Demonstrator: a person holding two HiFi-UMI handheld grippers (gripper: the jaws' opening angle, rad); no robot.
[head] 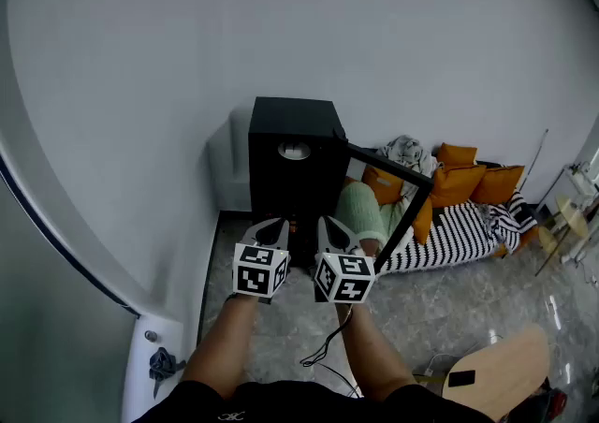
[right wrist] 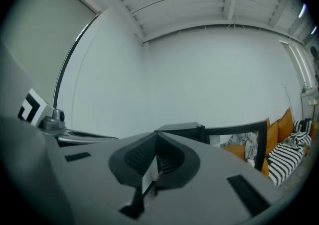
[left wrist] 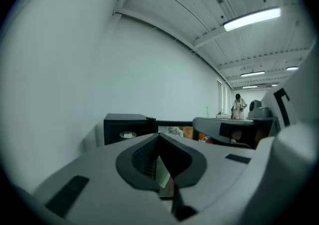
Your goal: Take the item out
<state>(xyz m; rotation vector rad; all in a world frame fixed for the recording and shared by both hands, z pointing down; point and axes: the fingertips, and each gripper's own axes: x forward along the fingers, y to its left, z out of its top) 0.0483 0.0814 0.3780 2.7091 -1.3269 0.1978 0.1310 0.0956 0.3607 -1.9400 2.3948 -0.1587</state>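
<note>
Got the left gripper [head: 271,227] and right gripper [head: 332,227] held up side by side, both pinched shut with nothing in them. Facing a black cabinet [head: 292,178] on the floor [head: 281,337], glass door [head: 393,173] hanging open to the right. Can see the white item [head: 294,151] sitting inside near the top, apart from both grippers

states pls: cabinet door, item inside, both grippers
Black box-shaped cabinet: open at front.
Black-framed glass door: swung wide open.
Round white item: inside cabinet, untouched.
Left gripper: shut, empty.
Right gripper: shut, empty.
</note>
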